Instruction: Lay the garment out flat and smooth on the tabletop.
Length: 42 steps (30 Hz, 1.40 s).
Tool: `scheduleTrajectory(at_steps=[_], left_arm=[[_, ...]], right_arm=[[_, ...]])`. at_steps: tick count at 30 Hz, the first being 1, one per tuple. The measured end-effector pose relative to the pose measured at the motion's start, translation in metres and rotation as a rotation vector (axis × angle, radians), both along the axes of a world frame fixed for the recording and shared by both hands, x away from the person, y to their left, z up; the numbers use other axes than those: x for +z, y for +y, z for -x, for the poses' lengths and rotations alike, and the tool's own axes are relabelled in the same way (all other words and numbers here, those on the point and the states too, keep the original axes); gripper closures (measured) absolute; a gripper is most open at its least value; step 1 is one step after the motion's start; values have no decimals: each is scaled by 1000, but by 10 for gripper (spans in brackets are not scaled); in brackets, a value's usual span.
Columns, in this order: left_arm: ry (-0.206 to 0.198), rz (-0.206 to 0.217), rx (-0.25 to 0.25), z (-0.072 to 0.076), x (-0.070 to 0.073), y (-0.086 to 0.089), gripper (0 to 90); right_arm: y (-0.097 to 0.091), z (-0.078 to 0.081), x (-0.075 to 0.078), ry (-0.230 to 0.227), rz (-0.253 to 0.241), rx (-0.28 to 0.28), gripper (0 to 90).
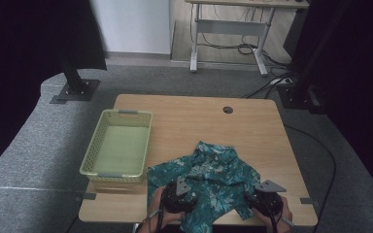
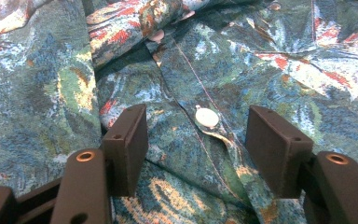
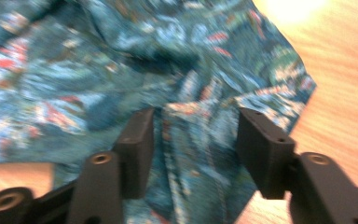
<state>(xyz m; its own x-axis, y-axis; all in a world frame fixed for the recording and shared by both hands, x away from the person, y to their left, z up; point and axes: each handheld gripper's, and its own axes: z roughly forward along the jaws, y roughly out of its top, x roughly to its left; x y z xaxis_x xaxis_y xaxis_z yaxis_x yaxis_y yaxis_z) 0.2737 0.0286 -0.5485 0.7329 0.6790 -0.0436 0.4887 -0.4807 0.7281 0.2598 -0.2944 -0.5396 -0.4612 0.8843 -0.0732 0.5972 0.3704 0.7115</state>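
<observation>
A teal shirt with a floral print (image 1: 209, 174) lies crumpled at the front of the wooden table (image 1: 199, 121), its collar towards the far side. My left gripper (image 1: 179, 191) rests over the shirt's near left part. In the left gripper view its jaws (image 2: 196, 126) stand open above the cloth (image 2: 214, 70), with a white button (image 2: 207, 117) on the placket between them. My right gripper (image 1: 264, 196) is at the shirt's near right corner. Its jaws (image 3: 193, 126) are open, with a ridge of the fabric (image 3: 121, 70) between them and bare wood to the right.
A pale green plastic basket (image 1: 126, 112) stands at the table's left edge, nothing in it. A round cable hole (image 1: 228, 109) sits near the far edge. Black stand bases (image 1: 75, 90) (image 1: 301, 94) and a desk frame (image 1: 228, 29) with cables are on the floor beyond.
</observation>
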Motion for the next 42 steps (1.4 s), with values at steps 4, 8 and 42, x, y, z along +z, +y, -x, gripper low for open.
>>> scheduleTrajectory(at_steps=[4, 8, 42], left_arm=[[-1, -2, -4, 0, 0, 0, 387], [-1, 0, -5, 0, 0, 0, 387], [20, -33, 22, -4, 3, 9, 352]], right_arm=[[-7, -3, -6, 28, 0, -14, 677], [-12, -2, -2, 13, -15, -8, 843], [-84, -2, 22, -152, -95, -213, 892]])
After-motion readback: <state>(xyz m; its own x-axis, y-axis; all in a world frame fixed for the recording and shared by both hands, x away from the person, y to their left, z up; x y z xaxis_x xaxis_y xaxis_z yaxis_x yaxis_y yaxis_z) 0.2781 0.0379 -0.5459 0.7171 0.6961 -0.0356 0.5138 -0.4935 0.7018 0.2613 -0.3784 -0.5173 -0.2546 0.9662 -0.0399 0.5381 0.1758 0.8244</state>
